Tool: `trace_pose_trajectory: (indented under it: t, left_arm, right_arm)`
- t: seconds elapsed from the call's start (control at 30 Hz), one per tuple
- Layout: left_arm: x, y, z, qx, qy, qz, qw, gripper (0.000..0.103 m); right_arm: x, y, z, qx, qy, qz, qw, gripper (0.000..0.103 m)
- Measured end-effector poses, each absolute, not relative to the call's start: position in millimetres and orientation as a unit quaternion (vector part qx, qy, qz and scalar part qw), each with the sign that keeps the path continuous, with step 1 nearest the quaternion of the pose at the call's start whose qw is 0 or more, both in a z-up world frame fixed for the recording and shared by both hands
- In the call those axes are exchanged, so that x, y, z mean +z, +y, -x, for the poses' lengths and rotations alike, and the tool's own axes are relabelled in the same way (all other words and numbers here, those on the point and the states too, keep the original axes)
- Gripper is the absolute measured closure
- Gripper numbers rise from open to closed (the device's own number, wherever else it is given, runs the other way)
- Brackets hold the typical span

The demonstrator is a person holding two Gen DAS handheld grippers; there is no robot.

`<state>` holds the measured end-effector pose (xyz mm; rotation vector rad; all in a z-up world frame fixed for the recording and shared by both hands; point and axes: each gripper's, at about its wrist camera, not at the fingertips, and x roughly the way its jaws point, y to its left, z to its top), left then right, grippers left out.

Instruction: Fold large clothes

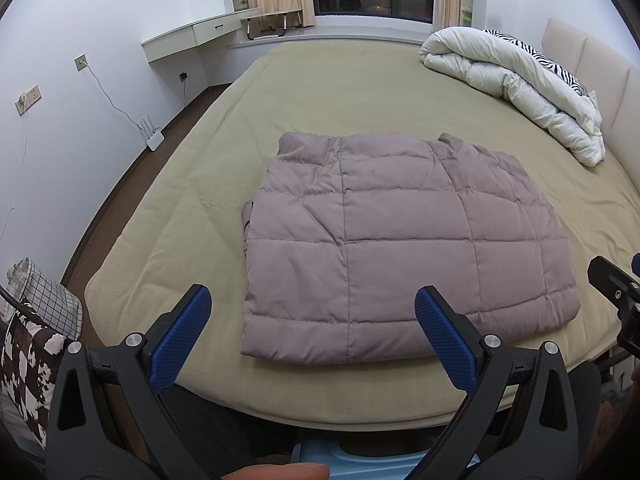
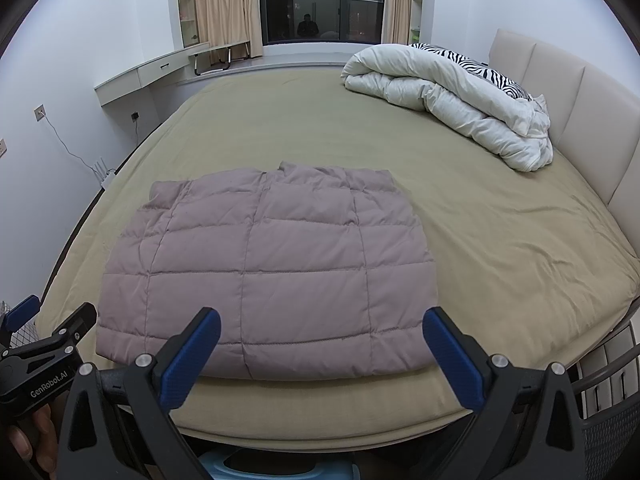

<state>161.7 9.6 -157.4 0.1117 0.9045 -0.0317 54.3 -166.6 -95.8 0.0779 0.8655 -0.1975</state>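
A mauve quilted down garment (image 1: 384, 240) lies folded into a flat rectangle on the olive bed sheet (image 1: 200, 184), near the bed's front edge. It also shows in the right wrist view (image 2: 268, 272). My left gripper (image 1: 314, 306) is open and empty, held above the bed's front edge just short of the garment. My right gripper (image 2: 322, 328) is open and empty, likewise just in front of the garment's near edge. Each gripper shows at the side of the other's view: the right one (image 1: 616, 292), the left one (image 2: 48, 332).
A rolled white duvet (image 2: 452, 100) with a zebra-print pillow (image 2: 472, 64) lies at the far right by the padded headboard (image 2: 580, 92). A desk (image 1: 192, 36) and window stand at the back. Patterned cushions (image 1: 28, 340) sit at the left. A blue stool (image 1: 360, 460) is below.
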Motion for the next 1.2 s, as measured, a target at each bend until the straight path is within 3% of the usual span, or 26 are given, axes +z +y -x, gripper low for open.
trace_pose_trajectory:
  t: [1.2]
  left_arm:
    - [-162.0, 12.8, -161.1, -0.019, 0.438, -0.054, 0.897, 0.0]
  right_arm:
    - [-100.1, -156.4, -50.0, -0.096, 0.421, -0.041, 0.901, 0.0]
